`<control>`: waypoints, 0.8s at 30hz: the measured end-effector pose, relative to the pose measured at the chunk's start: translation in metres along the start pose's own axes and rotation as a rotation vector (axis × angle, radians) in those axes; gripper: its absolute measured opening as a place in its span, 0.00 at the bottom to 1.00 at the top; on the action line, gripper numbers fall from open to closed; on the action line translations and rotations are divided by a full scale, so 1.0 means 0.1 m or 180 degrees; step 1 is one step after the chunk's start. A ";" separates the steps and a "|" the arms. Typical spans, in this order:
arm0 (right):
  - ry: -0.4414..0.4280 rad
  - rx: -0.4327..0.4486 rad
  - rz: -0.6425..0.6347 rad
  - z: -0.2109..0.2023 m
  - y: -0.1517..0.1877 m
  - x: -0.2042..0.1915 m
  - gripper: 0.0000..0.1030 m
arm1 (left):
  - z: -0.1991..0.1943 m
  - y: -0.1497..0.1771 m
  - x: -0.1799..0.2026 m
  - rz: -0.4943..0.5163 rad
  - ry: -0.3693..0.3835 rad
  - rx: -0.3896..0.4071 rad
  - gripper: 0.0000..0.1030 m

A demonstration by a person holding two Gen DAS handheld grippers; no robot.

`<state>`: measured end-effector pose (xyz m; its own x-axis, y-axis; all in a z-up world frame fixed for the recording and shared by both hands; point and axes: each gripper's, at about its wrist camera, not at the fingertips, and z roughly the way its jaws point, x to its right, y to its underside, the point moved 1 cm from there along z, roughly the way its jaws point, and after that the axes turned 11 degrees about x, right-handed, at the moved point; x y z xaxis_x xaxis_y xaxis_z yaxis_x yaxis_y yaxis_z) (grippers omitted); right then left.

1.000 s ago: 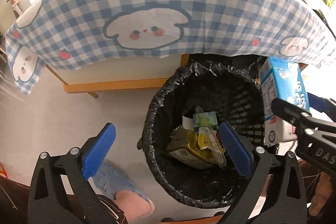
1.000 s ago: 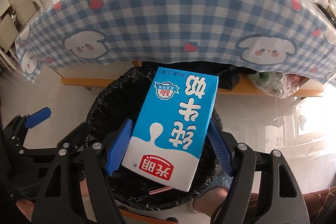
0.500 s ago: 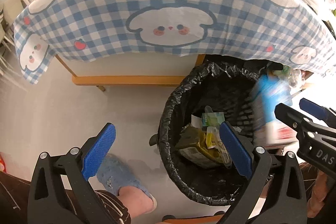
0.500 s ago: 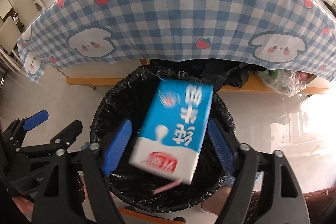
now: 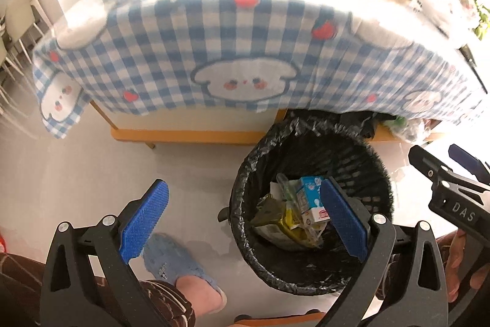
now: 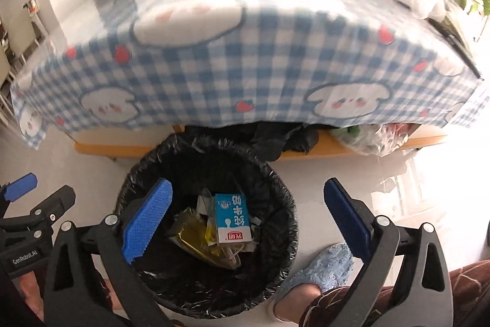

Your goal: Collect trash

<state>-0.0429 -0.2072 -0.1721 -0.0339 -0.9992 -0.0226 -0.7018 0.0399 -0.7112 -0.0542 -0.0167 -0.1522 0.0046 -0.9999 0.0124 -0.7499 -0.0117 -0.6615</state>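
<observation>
A blue and white milk carton [image 6: 231, 218] lies inside the black-lined trash bin [image 6: 284, 204], on top of yellow wrappers [image 6: 196, 238]. The carton also shows in the left wrist view [image 5: 309, 199] in the bin [image 5: 245, 183]. My right gripper [image 6: 246, 218] is open and empty above the bin. My left gripper [image 5: 245, 218] is open and empty, over the bin's left rim and the floor. The right gripper also shows at the right edge of the left wrist view [image 5: 441, 164].
A table with a blue checked cloth [image 5: 245, 57] stands behind the bin, with clutter on top. A wooden shelf [image 6: 321, 149] under it holds dark cloth and plastic bags. The person's blue slippers [image 5: 171, 262] [image 6: 321, 268] stand on the pale floor beside the bin.
The right gripper opened and the milk carton fell from it into the bin. Both grippers rose, so more of the table top shows.
</observation>
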 end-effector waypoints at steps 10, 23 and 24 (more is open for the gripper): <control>0.0113 0.0348 -0.0051 -0.66 -0.31 0.06 0.93 | -0.58 -0.28 0.01 -0.0008 0.0070 0.0265 0.94; 0.0062 0.0610 -0.0056 -1.39 -0.37 0.04 0.93 | -1.10 -0.31 0.16 0.0125 0.0190 0.0424 0.94; 0.0045 0.0602 -0.0043 -1.40 -0.37 0.04 0.93 | -1.11 -0.30 0.17 0.0130 0.0206 0.0417 0.94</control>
<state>-0.1169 -0.2117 -0.0478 -0.0364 -0.9993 -0.0031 -0.5561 0.0228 -0.8308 -0.1046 -0.0330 -0.0488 -0.0699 -0.9971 0.0290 -0.6558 0.0240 -0.7545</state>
